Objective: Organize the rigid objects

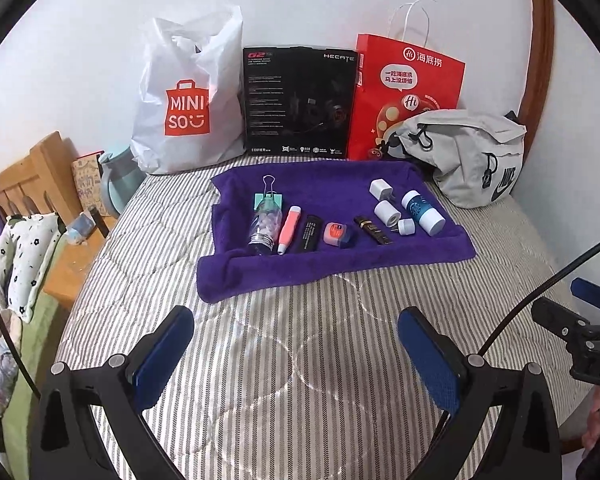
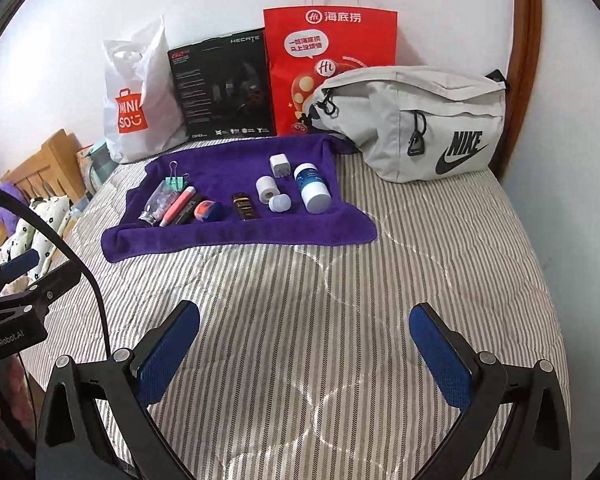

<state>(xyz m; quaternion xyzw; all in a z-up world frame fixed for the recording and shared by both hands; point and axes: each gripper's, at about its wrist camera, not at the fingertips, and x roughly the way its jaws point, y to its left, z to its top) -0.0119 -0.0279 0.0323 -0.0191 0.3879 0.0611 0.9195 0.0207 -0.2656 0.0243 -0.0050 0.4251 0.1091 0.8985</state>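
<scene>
Small rigid objects lie in a loose row on a purple towel (image 1: 332,256) spread over the striped bed (image 1: 300,360): a clear bottle (image 1: 265,222) with a green binder clip (image 1: 269,199) at its far end, a pink pen (image 1: 288,229), a black bar (image 1: 309,233), a small orange-and-blue piece (image 1: 339,234), perhaps a case, a dark tube (image 1: 373,230), three white plugs (image 1: 387,211) and a white-and-blue bottle (image 1: 422,213). The towel's near edge is rolled up; bare quilt runs from it to both tools. The left hand-held gripper (image 1: 296,344) and right hand-held gripper (image 2: 304,344) hover there, jaws wide, holding nothing. Behind the towel, a Miniso bag (image 1: 184,100), black Hecate box (image 1: 298,100), red paper bag (image 1: 404,92) and grey Nike pouch (image 2: 420,120) line the wall.
</scene>
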